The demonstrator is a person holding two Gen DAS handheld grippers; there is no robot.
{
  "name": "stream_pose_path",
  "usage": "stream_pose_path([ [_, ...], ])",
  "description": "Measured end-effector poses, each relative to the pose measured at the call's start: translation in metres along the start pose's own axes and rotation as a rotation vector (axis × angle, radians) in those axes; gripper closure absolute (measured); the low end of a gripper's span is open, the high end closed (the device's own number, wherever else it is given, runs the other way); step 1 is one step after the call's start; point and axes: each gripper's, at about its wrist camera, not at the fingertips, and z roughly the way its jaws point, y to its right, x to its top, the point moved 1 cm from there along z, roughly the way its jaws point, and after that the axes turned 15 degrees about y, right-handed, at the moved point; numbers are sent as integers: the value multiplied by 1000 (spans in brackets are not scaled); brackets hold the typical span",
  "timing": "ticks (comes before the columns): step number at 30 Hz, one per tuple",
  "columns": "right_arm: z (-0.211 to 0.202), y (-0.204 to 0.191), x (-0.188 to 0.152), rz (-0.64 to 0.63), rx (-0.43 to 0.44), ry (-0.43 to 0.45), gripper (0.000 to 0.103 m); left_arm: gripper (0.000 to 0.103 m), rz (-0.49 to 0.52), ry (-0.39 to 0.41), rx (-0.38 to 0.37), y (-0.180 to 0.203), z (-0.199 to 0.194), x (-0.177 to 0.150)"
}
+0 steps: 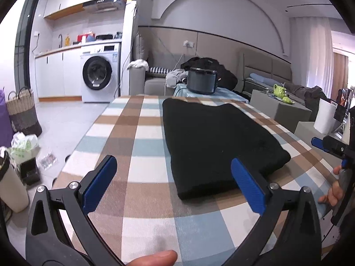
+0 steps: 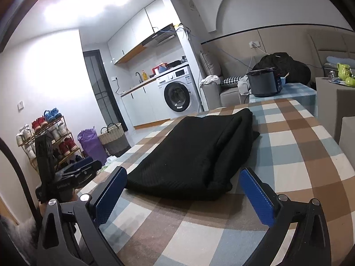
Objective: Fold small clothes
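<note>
On bench (image 1: 137,133), folded black garment (image 1: 217,146) lying mid-cloth, both left tongs (image 1: 175,184) and right tongs (image 2: 184,190) spread apart and empty just short of it; likely risk: snagging one loose layer, undoing fold.

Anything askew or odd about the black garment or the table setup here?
Nothing stands out. The black garment lies folded in a compact stack on the checked tablecloth, edges fairly even. Both the left gripper and right gripper are open, holding nothing.
</note>
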Motion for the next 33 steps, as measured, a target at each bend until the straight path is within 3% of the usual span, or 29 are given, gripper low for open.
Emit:
stream_pose_path([
  [9, 7, -5, -11, -24, -1, -55, 0, 0, 24, -21, 7, 2, 5, -8],
  [33, 4, 5, -11, 29, -8, -36, 0, 0, 14, -35, 7, -4, 8, -12],
])
